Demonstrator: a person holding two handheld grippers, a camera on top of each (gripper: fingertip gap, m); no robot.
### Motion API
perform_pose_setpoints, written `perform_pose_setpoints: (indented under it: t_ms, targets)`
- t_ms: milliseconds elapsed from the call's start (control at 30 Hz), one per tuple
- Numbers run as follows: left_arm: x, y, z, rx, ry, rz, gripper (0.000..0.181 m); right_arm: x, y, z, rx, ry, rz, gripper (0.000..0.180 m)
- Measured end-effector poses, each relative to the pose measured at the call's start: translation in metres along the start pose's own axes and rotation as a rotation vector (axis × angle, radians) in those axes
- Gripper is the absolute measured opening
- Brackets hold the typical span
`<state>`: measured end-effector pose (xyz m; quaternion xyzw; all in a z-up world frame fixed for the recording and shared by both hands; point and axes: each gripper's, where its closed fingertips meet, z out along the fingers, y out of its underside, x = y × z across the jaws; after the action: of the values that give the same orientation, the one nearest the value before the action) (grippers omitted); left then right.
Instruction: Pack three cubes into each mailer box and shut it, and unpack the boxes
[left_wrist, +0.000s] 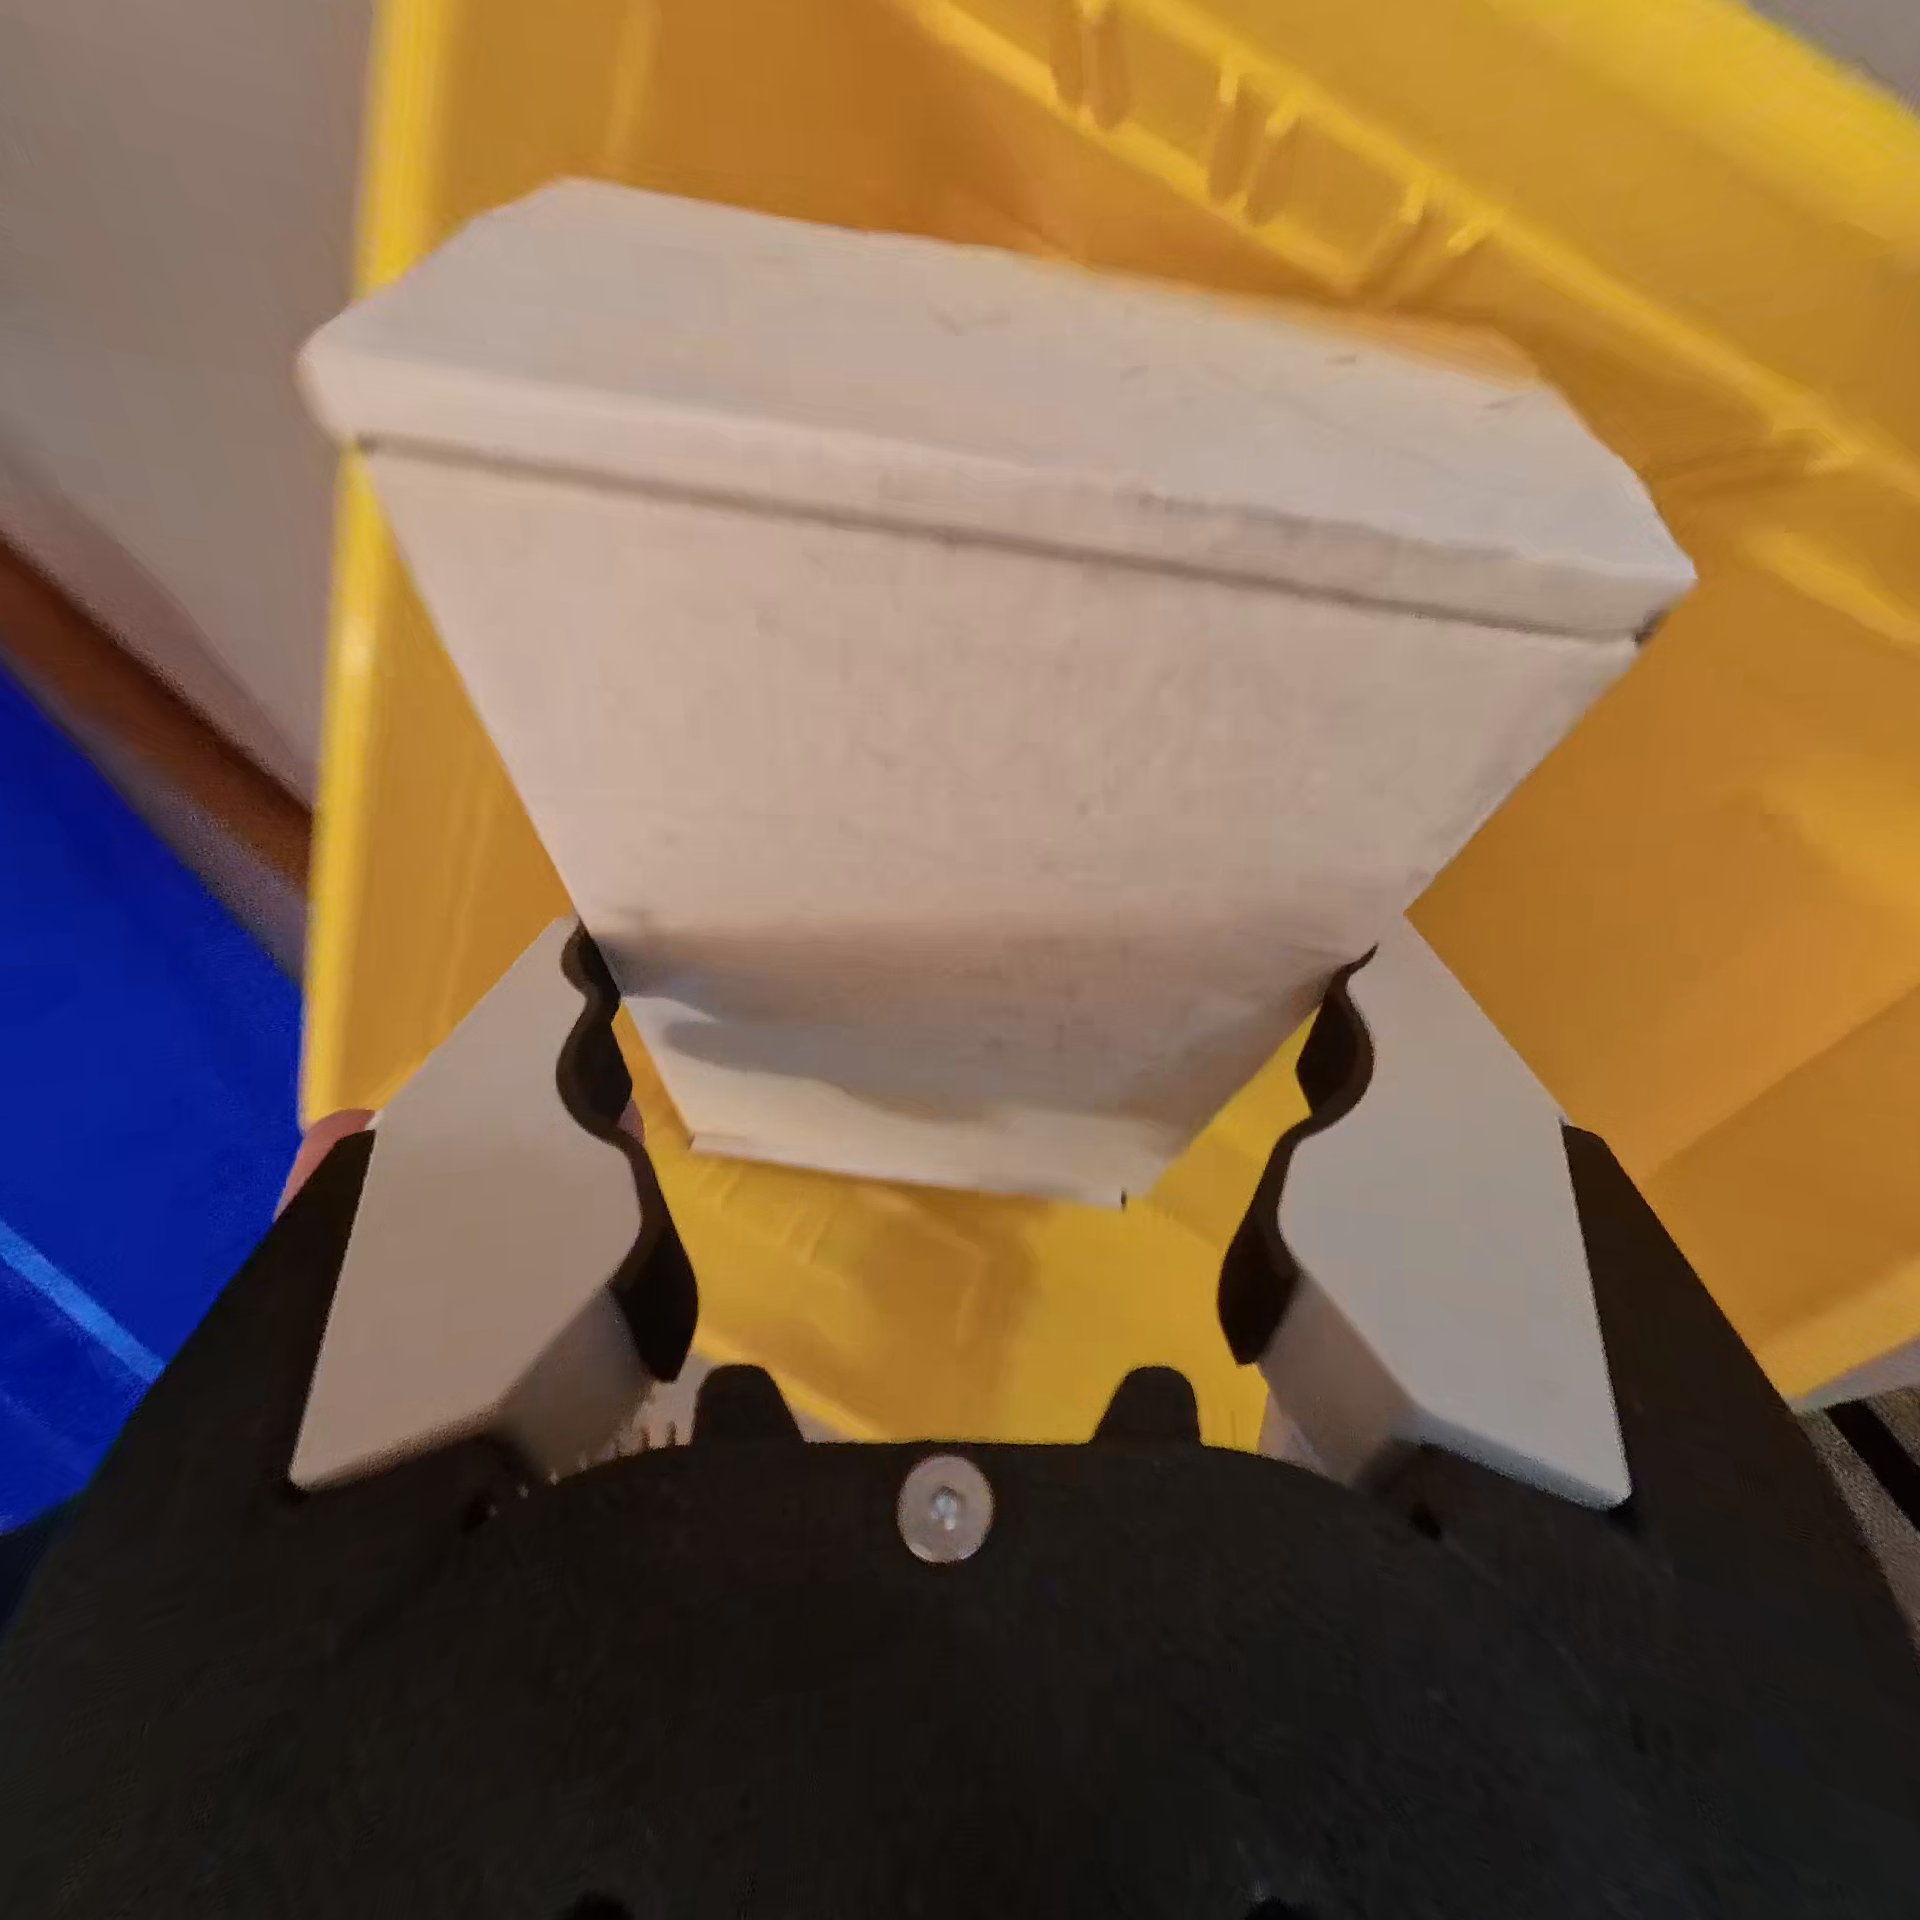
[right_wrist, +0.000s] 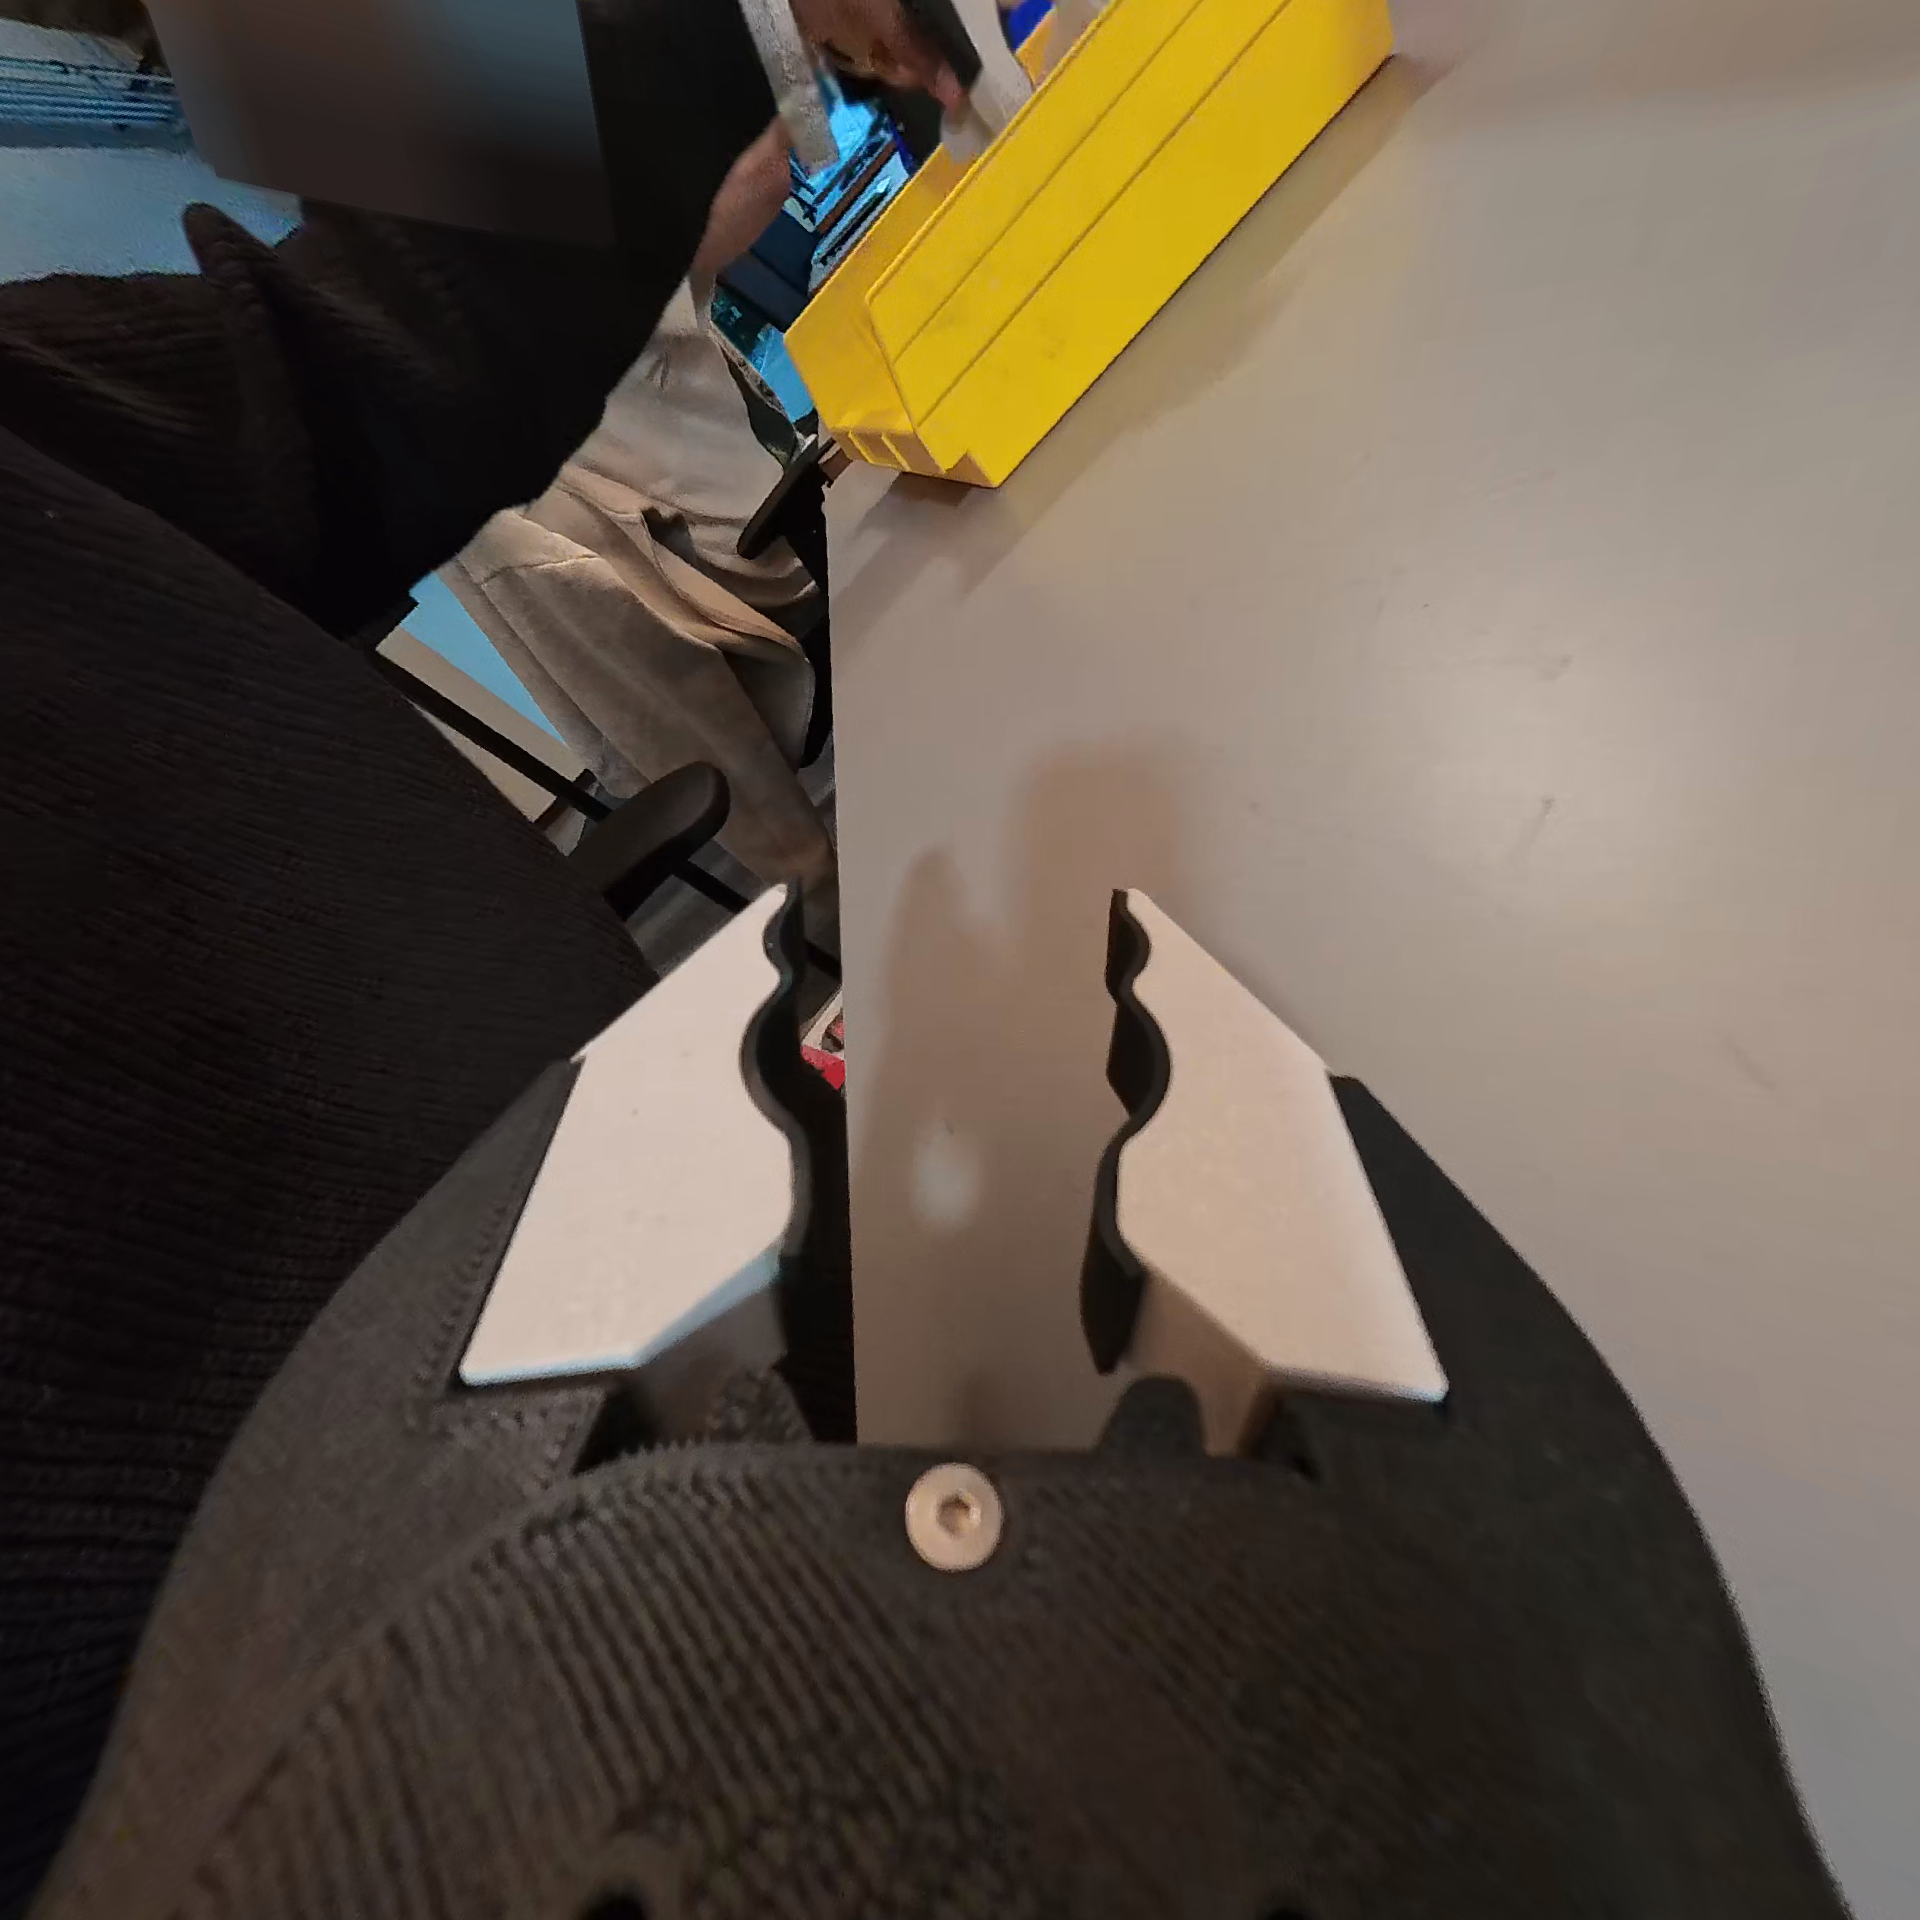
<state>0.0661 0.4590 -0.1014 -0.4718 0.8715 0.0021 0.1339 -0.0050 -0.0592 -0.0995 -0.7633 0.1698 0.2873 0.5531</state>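
We see the closed white mailer box (left_wrist: 966, 665) clamped in our left hand-held gripper (left_wrist: 971, 961), above a yellow bin (left_wrist: 1558, 935); a blue bin (left_wrist: 125, 1039) sits beside it. Our right hand-held gripper (right_wrist: 951, 925) hangs parted and empty at the tabletop (right_wrist: 1455, 779) edge.

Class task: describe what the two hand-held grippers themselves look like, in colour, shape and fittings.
Both the left gripper and the right gripper look alike: a black ribbed printed body, a silver screw at its centre, and two flat pale grey fingers lined with wavy black pads. A dark knit sleeve shows beside the right one.
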Motion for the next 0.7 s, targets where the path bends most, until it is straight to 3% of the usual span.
perform_pose_setpoints:
  t_ms: [133, 333, 533, 700]
  targets:
    - [-0.013, -0.012, -0.064, 0.153, -0.103, -0.048, 0.13, -0.005, 0.003, 0.001, -0.021, -0.006, -0.037, 0.058]
    - [0.032, -0.069, -0.151, 0.415, -0.036, -0.05, 0.13, -0.026, 0.002, 0.002, -0.005, -0.066, -0.063, 0.056]
    - [0.151, -0.135, -0.183, 0.338, 0.084, 0.238, 0.13, -0.041, -0.012, -0.015, 0.08, -0.044, -0.127, 0.055]
    - [0.291, -0.185, -0.159, 0.196, 0.239, 0.558, 0.129, -0.039, -0.035, -0.037, 0.227, 0.0, -0.125, 0.053]
